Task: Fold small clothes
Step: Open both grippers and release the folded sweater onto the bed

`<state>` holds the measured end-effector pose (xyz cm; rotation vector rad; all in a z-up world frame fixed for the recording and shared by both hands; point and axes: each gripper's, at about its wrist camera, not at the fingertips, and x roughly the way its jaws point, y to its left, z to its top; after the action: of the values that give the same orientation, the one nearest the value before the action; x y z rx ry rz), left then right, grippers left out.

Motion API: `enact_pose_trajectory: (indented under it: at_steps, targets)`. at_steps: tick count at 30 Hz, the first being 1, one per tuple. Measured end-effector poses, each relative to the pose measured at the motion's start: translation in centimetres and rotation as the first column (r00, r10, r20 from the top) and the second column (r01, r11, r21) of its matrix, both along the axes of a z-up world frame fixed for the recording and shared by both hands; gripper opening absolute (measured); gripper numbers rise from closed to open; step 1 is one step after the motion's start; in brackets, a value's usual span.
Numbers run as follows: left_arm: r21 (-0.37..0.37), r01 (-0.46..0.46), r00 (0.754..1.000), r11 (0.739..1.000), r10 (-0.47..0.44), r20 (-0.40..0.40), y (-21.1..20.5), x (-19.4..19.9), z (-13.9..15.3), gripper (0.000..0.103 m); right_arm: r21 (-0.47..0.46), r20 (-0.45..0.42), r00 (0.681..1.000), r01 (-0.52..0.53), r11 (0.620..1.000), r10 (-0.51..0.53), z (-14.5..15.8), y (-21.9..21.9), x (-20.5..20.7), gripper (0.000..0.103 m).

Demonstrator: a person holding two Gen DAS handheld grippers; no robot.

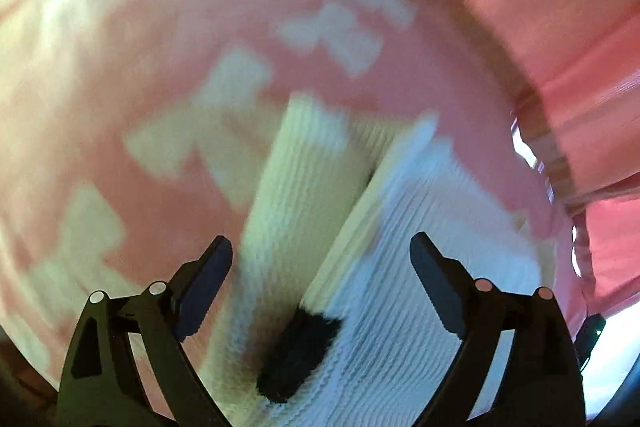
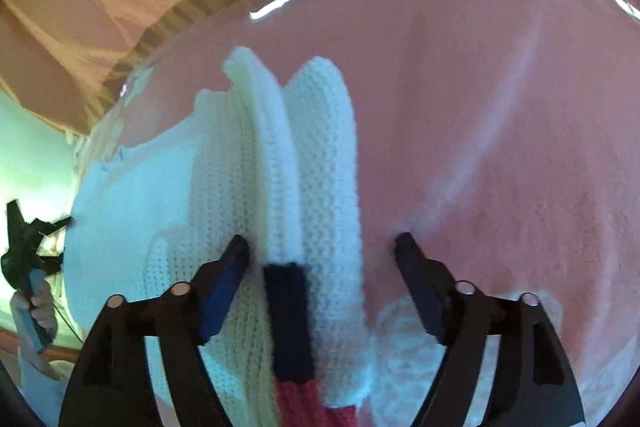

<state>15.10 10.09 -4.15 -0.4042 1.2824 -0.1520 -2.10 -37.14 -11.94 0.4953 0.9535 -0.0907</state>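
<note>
Both grippers, left (image 1: 322,247) and right (image 2: 322,245), hovering with jaws spread, gripping nothing, over white knit garment (image 2: 276,163) lying folded on pink patterned tablecloth (image 2: 500,107).

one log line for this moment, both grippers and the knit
left gripper: open over white knit garment | right gripper: open over knit | surface: pink cloth
</note>
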Motion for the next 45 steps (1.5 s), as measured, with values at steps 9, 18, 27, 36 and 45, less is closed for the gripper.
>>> enact_pose_trajectory:
  at_steps: [9, 18, 27, 36, 45]
  targets:
    - [0.079, 0.112, 0.990, 0.991, -0.118, 0.081, -3.9, -0.7, 1.5, 0.024, 0.028, 0.107, 0.994, 0.000, 1.000, -0.003, 2.6, -0.2, 0.0, 0.018]
    - [-0.046, 0.205, 0.966, 0.978, -0.195, 0.169, -7.7, -1.3, 5.0, 0.023, -0.140, 0.235, 0.967, 0.139, 0.980, -0.103, 9.9, -3.2, -6.1, 0.018]
    - [0.169, 0.181, 0.969, 0.969, -0.204, 0.136, -11.4, -2.1, 3.5, 0.033, -0.344, 0.125, 0.967, 0.252, 0.905, -0.222, 6.4, -4.2, -6.4, 0.038]
    - [0.277, 0.167, 0.884, 0.946, -0.268, 0.382, -17.0, -3.3, 8.4, 0.063, -0.401, 0.205, 0.975, 0.006, 0.916, 0.083, 9.2, 2.7, -3.6, 0.031]
    - [0.273, 0.171, 0.957, 0.947, -0.226, 0.181, -18.9, 3.3, 0.8, 0.063, -0.380, 0.073, 0.995, 0.092, 0.921, -0.069, 5.6, -4.3, 1.7, 0.071]
